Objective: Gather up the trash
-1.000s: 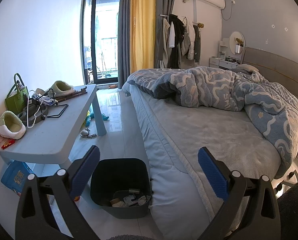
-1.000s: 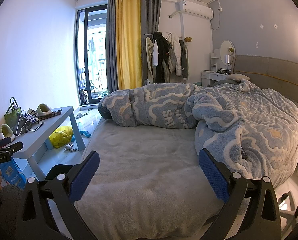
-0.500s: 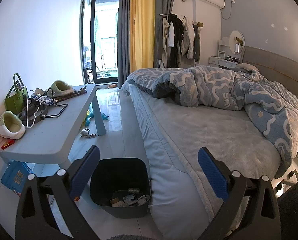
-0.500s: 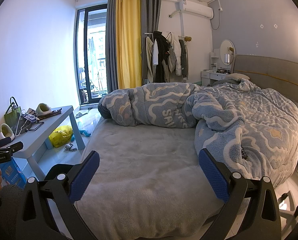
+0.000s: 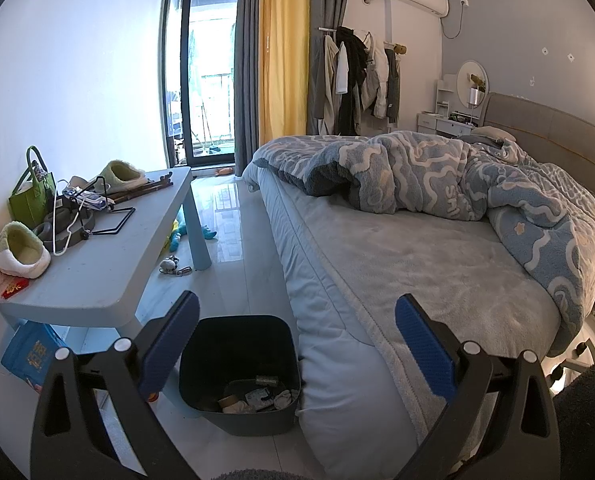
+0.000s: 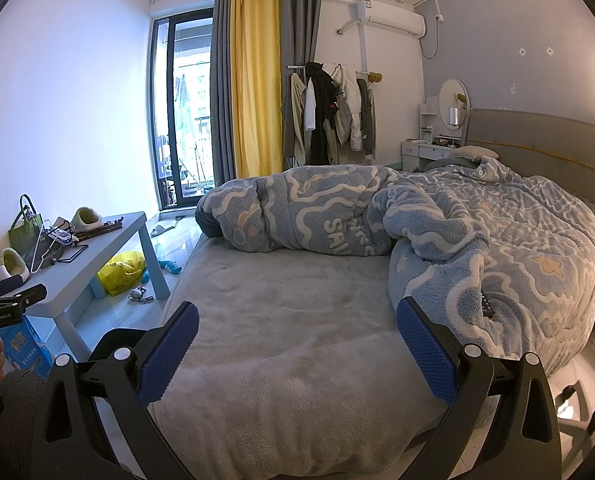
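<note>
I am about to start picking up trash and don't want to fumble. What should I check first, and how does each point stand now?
1. Left hand-held gripper open and holding nothing: ok.
2. Right hand-held gripper open and holding nothing: ok.
3. Trash bin upright on the floor between bed and table, with room left inside: ok.
4. Trash target picked out: cannot tell; the yellow bag under the table is a candidate.
5. Dark item on the duvet is trash: cannot tell.
</note>
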`<state>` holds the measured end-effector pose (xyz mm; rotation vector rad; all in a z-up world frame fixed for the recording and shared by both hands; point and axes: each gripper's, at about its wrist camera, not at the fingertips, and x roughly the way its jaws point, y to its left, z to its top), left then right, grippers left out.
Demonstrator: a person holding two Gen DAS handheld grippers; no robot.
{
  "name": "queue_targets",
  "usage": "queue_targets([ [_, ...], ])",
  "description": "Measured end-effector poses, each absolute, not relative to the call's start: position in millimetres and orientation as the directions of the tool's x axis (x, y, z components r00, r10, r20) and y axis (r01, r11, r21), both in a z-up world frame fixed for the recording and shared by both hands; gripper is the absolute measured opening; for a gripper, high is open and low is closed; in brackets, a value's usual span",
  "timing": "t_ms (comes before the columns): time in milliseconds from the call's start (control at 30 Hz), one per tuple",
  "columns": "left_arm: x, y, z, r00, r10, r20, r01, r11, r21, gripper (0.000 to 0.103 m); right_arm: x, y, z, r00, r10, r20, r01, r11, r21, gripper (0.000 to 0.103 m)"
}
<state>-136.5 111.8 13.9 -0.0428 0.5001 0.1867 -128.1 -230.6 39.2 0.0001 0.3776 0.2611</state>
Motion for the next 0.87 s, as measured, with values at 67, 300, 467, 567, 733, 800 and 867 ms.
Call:
queue_targets([
  [67,-136.8,111.8,13.9,0.861,0.167,-0.481,-0.188,0.982,0.005,0.1,-128.1,-230.6,39.2,0.896,0.252,-0.365,-0.252,0.967,0.049,0.1],
  [300,-136.4,111.8,14.1,0.861,0.167,-0.481,-0.188,0.982,0.005,0.1,-127.9,-230.7,39.4,0.896,0.252,-0.365,-0.252,0.967,0.049,0.1],
  [467,-136.2,111.9,14.3,0.861,0.167,-0.481,-0.188,0.982,0.005,0.1,-128.2,-230.8,39.5,0.896,0.252,-0.365,-0.251,0.967,0.049,0.1],
  [567,-136.5,112.1,14.4,0.861,0.167,-0.481,-0.188,0.982,0.005,0.1,-127.7,-230.6,39.7,0.896,0.252,-0.365,-0.251,0.967,0.049,0.1],
  [733,-136.1,109.7,12.8,0.858,0.174,-0.484,-0.191,0.981,0.014,0.1,-128.2,-230.8,39.7,0.896,0.252,-0.365,-0.251,0.967,0.049,0.1],
  [800,-136.1,108.8,12.4,0.859,0.172,-0.483,-0.188,0.982,0.014,0.1,-128.2,-230.7,39.7,0.896,0.251,-0.365,-0.251,0.967,0.049,0.1],
  [867,-136.1,108.1,11.7,0.858,0.172,-0.484,-0.189,0.982,0.012,0.1,-128.0,-230.6,39.9,0.896,0.251,-0.366,-0.251,0.967,0.05,0.1],
])
